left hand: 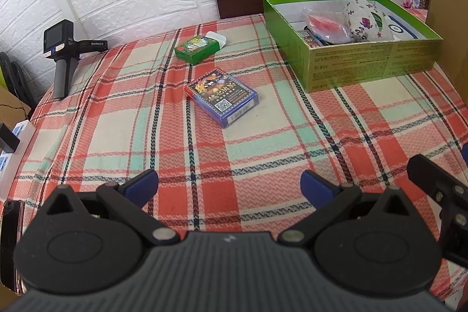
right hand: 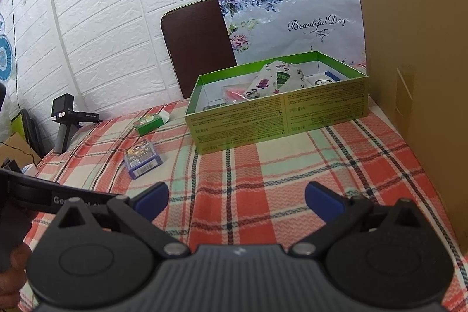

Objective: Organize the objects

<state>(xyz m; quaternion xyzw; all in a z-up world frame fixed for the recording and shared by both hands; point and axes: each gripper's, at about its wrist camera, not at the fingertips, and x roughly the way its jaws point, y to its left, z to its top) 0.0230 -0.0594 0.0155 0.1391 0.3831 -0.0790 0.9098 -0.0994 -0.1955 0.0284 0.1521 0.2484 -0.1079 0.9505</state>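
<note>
A blue card pack (left hand: 222, 97) lies flat on the plaid tablecloth, ahead of my left gripper (left hand: 229, 186), which is open and empty. It also shows at the left of the right wrist view (right hand: 142, 159). Behind it lies a small green box (left hand: 196, 47) with an open white flap, also in the right wrist view (right hand: 147, 122). A green open box (left hand: 371, 65) at the back right holds a patterned pouch (left hand: 367, 19), a pink packet and other items. My right gripper (right hand: 237, 199) is open and empty, in front of the green box (right hand: 280, 116).
A spare handheld gripper with camera (left hand: 63, 48) stands at the table's far left edge. A tall cardboard panel (right hand: 415, 63) stands along the right side. A brown chair back (right hand: 199, 46) and a floral sheet are behind the table. A power strip (left hand: 11, 142) sits off the left edge.
</note>
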